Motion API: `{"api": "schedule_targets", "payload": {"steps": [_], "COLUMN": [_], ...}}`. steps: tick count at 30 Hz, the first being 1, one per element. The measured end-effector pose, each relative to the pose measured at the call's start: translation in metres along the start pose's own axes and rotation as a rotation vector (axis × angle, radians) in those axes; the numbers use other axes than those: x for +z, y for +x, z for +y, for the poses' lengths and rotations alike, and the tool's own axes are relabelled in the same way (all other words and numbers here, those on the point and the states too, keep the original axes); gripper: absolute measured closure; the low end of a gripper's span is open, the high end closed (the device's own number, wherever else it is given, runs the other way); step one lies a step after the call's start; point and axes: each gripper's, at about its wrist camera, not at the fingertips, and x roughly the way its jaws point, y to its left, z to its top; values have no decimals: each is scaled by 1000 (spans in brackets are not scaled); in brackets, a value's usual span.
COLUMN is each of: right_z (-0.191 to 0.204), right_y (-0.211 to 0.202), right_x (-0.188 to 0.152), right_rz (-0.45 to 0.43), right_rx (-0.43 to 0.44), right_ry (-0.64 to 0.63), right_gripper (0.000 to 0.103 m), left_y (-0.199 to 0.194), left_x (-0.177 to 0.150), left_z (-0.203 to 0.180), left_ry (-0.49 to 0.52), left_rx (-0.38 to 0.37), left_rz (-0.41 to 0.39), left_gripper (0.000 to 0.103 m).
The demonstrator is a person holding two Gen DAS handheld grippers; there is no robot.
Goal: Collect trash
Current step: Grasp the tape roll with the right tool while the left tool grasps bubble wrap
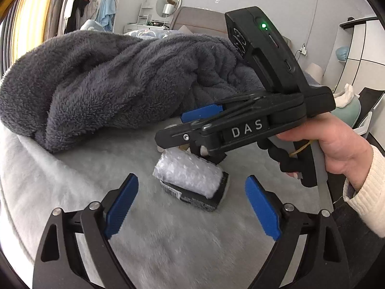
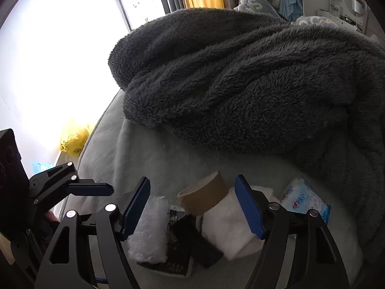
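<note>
A heap of trash lies on the pale fleece bed cover (image 1: 168,236): a white bubble-wrap piece (image 1: 190,175) on a black packet (image 1: 204,200). In the right wrist view I see the same bubble wrap (image 2: 149,228), the black packet (image 2: 175,248), a brown cardboard tube (image 2: 204,196) and white tissue (image 2: 231,226). My left gripper (image 1: 192,207) is open, just short of the heap. My right gripper (image 2: 192,207) is open, its blue pads on either side of the tube and tissue. It shows from the side in the left wrist view (image 1: 192,125).
A big dark grey fleece blanket (image 1: 108,79) is piled behind the trash. A blue-and-white tissue pack (image 2: 305,200) lies to the right of the heap. A yellow plastic bag (image 2: 72,139) sits on the floor by the window. Bedroom furniture stands at the back.
</note>
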Motion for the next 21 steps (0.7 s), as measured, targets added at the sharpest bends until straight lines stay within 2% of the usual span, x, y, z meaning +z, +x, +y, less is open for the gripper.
{"api": "schedule_targets", "payload": {"steps": [14, 18, 21], "right_z": [-13, -14, -11], "right_y": [31, 36, 36], "right_x": [5, 0, -6], "right_rz": [85, 108, 106], "right_rx": [17, 3, -10], "right_ry": [6, -1, 1], "right_gripper": [44, 50, 53], "left_y": [29, 34, 37], "left_x": [8, 8, 9], "left_z": [4, 1, -2], "left_ry": [9, 14, 20], "left_rx": [-86, -84, -72], "left_rz": [51, 65, 67], "left_gripper": [25, 36, 37]}}
